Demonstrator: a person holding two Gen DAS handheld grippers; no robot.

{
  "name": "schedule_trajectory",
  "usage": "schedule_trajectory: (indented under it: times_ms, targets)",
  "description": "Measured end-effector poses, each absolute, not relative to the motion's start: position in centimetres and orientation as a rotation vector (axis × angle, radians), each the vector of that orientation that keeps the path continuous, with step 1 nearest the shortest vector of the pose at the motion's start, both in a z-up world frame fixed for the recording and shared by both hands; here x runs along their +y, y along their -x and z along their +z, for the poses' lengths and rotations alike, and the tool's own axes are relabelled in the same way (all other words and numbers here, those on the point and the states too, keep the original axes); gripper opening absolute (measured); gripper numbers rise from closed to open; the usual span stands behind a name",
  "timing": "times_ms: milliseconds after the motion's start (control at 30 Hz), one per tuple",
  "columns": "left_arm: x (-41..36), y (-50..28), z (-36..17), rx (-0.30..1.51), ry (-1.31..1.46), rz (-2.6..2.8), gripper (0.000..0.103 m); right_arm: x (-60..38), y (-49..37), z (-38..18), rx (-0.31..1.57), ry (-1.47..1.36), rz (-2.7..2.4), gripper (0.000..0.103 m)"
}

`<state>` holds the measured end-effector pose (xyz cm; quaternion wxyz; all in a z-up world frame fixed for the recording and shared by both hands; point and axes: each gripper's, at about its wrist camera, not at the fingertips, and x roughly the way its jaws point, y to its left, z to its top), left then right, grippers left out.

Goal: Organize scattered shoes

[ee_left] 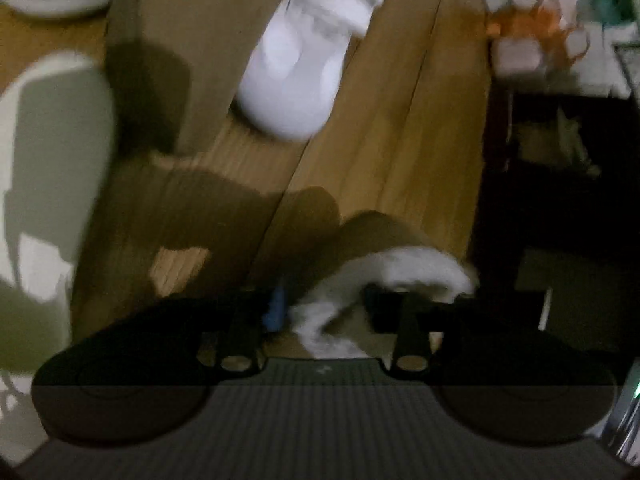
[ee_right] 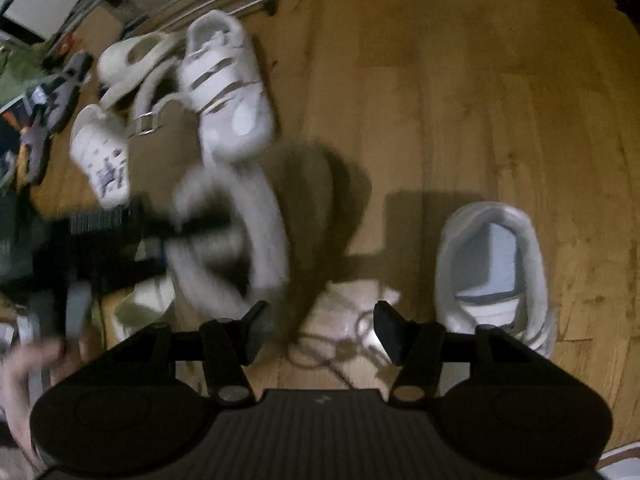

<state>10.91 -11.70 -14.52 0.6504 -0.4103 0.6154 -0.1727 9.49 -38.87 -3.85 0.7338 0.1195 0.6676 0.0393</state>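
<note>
White shoe (ee_right: 494, 264) on wood floor (ee_right: 440, 80), just right of right tool (ee_right: 320, 320), jaws apart, maybe untouched.

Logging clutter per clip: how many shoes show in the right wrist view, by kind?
White sneakers: 4, one partly under the right tongs
Sandals: 2
Fluffy slipper: 1
Total: 7

A white strap sneaker (ee_left: 310, 60) is lying on the wooden floor (ee_left: 400, 140) far ahead, toe pointing nearer. Near the left gripper (ee_left: 324, 316), a white fuzzy slipper (ee_left: 404, 272) is sitting between its parted fingers, blurred, so contact is unclear. A pale oval object (ee_left: 52, 168) is lying at left.
</note>
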Motion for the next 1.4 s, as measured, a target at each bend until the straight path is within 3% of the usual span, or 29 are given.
schedule_trajectory:
  times_ms: [67,167,433,600,700,733,767,967,1067,1300,1333,1400]
  targets:
    - [-10.8,-9.5,-13.9,1.367,0.903,-0.363,0.075,-39.2,-9.8,-4.8,1.482,-0.295,0.069,0.061]
    - [-9.3,-7.6,-12.0,1.284,0.824,-0.310,0.087,-39.9,-9.9,-6.3,1.522,-0.369,0.049,0.062]
    - [-8.8,-7.5,-10.2,1.242,0.614,-0.244,0.095,-40.6,-9.6,-10.7,1.607,-0.527,-0.008,0.062]
    - [-8.9,-7.3,-11.2,1.268,0.574,-0.233,0.095,-39.4,-11.3,-12.3,1.626,-0.403,-0.029,0.061]
    - [-8.6,-7.4,-11.3,1.259,0.588,-0.231,0.095,-38.0,-11.1,-12.7,1.623,-0.204,-0.028,0.034]
    - [-8.5,-7.4,-11.2,1.250,0.586,-0.229,0.095,-37.4,-10.9,-12.7,1.620,-0.151,-0.023,0.012]
    - [-8.4,-7.4,-11.2,1.243,0.585,-0.230,0.095,-36.7,-10.7,-12.5,1.615,-0.092,-0.018,0.010]
    - [-7.2,-7.7,-10.0,1.208,0.614,-0.261,0.095,-33.7,-9.2,-12.2,1.623,0.272,0.027,0.011]
    - [-6.3,-7.9,-9.2,1.176,0.579,-0.222,0.095,-34.1,-8.8,-12.4,1.693,0.285,0.066,0.012]
    - [-4.4,-8.3,-10.4,1.199,0.613,-0.164,0.095,-32.9,-8.3,-11.4,1.631,0.443,0.142,0.014]
    - [-4.4,-8.3,-10.5,1.194,0.606,-0.160,0.095,-32.9,-8.7,-11.0,1.627,0.412,0.143,0.018]
    - [-4.5,-8.2,-10.3,1.174,0.575,-0.149,0.095,-33.2,-9.4,-9.8,1.607,0.333,0.126,0.039]
